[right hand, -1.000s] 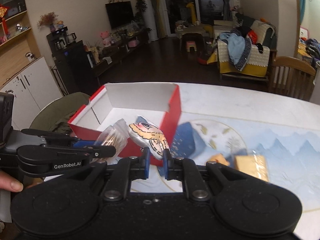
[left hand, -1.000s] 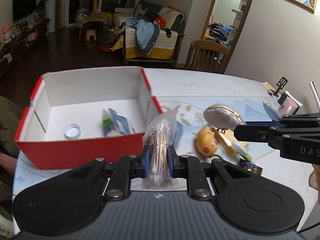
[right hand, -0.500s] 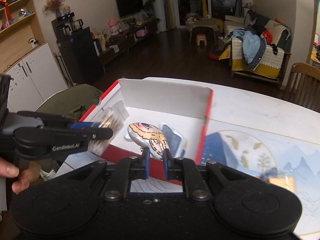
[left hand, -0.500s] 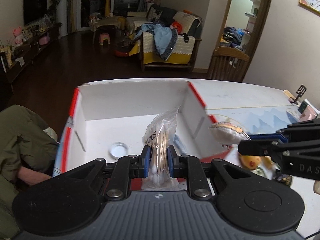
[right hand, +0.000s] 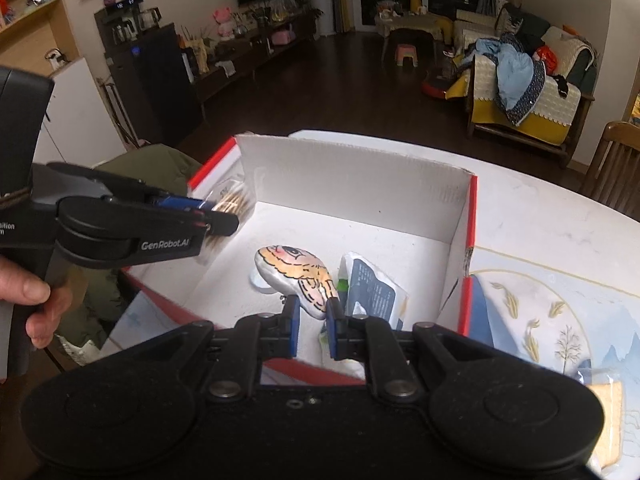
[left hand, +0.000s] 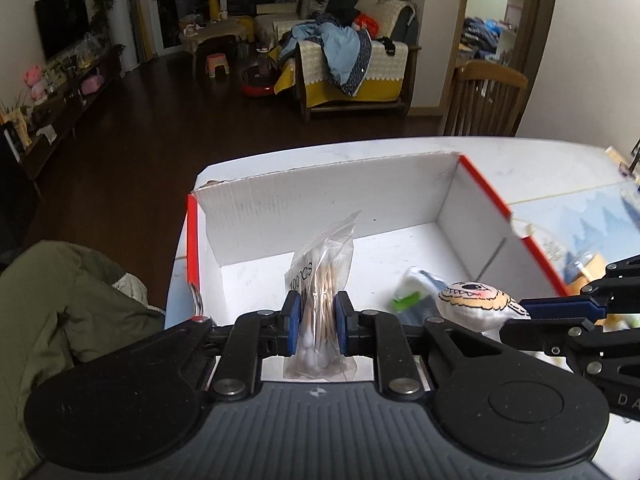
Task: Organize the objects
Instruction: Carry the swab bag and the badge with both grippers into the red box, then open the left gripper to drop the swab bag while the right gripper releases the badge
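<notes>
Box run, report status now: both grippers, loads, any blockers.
Left gripper shut on bag of cotton swabs, over the box. Right gripper shut on stuffed toy, also over it. Blue packet already inside; nothing blocking.

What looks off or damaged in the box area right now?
The red box has a small tear in its right rim. Otherwise nothing is spilled: the left claw holds the cotton swab bag upright, and the right claw holds the fish-print pouch over the box.
</notes>
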{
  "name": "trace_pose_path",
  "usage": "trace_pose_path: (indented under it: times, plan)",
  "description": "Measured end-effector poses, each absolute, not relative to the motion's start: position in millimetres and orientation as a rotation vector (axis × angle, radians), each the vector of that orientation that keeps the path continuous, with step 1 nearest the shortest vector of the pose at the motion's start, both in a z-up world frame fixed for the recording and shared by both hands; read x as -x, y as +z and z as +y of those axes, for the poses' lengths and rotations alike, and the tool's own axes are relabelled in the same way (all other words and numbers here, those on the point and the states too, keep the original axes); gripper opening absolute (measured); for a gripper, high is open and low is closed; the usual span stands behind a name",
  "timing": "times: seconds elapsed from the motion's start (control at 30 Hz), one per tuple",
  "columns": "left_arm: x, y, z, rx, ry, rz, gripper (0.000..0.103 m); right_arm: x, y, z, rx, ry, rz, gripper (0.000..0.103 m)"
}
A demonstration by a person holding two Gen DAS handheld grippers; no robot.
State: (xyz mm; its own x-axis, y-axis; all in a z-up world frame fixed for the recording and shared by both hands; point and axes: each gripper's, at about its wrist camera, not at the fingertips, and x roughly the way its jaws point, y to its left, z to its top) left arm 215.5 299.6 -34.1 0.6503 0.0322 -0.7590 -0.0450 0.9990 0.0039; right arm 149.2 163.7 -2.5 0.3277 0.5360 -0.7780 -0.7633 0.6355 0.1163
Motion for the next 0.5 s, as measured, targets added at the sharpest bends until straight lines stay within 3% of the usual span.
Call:
trace_pose_path:
  times: [0.5]
  plan:
    - [-279,-80,303,-0.134,0.052,0.969,0.017,-168,-49,216,0.383,0.832,0.988,0.013]
